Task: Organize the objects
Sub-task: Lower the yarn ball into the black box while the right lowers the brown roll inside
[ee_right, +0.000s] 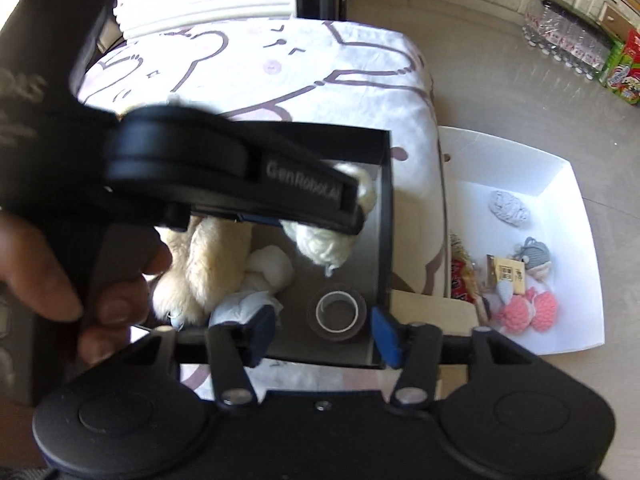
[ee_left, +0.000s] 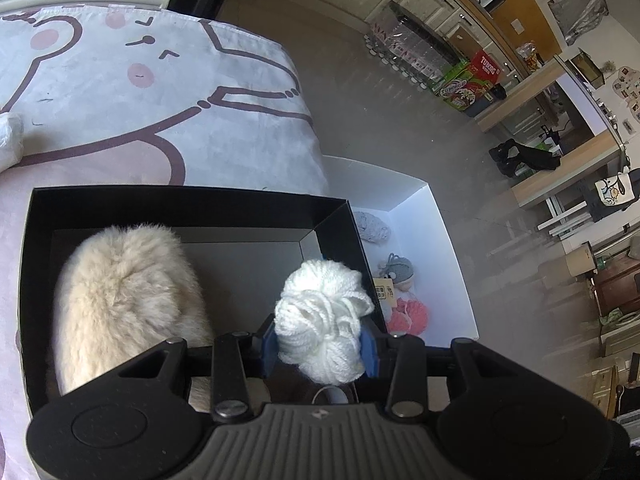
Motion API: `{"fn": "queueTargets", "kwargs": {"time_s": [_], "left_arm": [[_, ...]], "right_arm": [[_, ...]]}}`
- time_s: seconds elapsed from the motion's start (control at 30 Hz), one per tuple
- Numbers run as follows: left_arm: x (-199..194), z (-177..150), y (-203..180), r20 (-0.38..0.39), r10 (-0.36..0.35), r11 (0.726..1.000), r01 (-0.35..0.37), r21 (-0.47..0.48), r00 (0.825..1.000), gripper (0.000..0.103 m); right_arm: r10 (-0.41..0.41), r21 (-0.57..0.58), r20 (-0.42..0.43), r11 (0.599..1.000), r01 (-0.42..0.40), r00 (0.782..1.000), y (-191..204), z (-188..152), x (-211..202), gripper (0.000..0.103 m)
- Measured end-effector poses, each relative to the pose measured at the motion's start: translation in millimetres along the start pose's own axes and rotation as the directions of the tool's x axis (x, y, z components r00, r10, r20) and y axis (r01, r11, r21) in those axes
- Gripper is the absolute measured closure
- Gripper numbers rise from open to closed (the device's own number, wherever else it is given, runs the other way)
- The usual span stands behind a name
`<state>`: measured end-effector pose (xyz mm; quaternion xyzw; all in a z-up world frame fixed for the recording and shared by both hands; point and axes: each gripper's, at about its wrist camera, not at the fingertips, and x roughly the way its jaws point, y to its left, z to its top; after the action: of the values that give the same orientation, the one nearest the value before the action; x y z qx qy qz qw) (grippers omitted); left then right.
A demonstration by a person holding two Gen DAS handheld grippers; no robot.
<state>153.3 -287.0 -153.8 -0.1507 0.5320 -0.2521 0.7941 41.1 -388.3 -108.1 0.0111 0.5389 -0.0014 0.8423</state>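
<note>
My left gripper [ee_left: 322, 350] is shut on a white yarn ball [ee_left: 324, 322] and holds it above the black box [ee_left: 192, 200] on the bed. The right wrist view shows the same yarn ball [ee_right: 320, 244] over the black box [ee_right: 384, 216], held by the left gripper [ee_right: 320, 220]. In the box lie a cream fluffy plush [ee_left: 128, 304], a clear tape roll [ee_right: 337, 312] and white crumpled items [ee_right: 268, 268]. My right gripper [ee_right: 322, 340] is open and empty above the box's near edge, over the tape roll.
A white box [ee_right: 576, 216] stands on the floor to the right of the bed, holding a grey yarn ball [ee_right: 509, 207], a grey knitted doll [ee_right: 536, 258], a tag and pink knitted pieces [ee_right: 524, 312]. The bed cover [ee_left: 120, 92] has a cartoon print. Crates and bottles [ee_left: 460, 76] stand far off.
</note>
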Motion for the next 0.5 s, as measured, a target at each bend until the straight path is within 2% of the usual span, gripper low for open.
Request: {"fn": "queueTargets", "kwargs": {"time_s": [0.07,0.13,0.2,0.27,0.4,0.5], "left_arm": [[4.2,-1.1,-1.2,-0.010,0.008,1.000,-0.007,0.012,1.000,0.061],[7.6,-2.1,-4.4,-0.018,0.027,0.998,-0.026,0.056,0.999,0.061],[10.7,-3.0,-7.7,-0.022,0.055,0.992,-0.052,0.116,0.998,0.061],[15.0,-5.8,-12.0,-0.019,0.099,0.973,-0.093,0.212,0.995,0.061],[17.3,-6.1,-10.2,-0.025,0.091,0.957,-0.081,0.279,0.996,0.061],[21.3,-9.3,-7.9,-0.046,0.103,0.935,-0.081,0.346,0.994,0.061]], "right_arm": [[-0.003,0.021,0.017,1.000,0.003,1.000,-4.8,-0.8,-5.3,0.065],[0.001,0.049,0.043,0.999,-0.003,0.999,-10.8,-0.1,-10.1,0.069],[0.002,0.079,0.071,0.997,-0.008,0.997,-17.4,0.0,-16.9,0.071],[-0.008,0.102,0.099,0.995,-0.002,0.995,-22.0,-0.1,-22.6,0.071],[-0.025,0.109,0.095,0.994,0.015,0.995,-27.1,-0.3,-21.1,0.073],[-0.053,0.137,0.114,0.990,0.037,0.992,-32.5,1.0,-28.1,0.074]]}}
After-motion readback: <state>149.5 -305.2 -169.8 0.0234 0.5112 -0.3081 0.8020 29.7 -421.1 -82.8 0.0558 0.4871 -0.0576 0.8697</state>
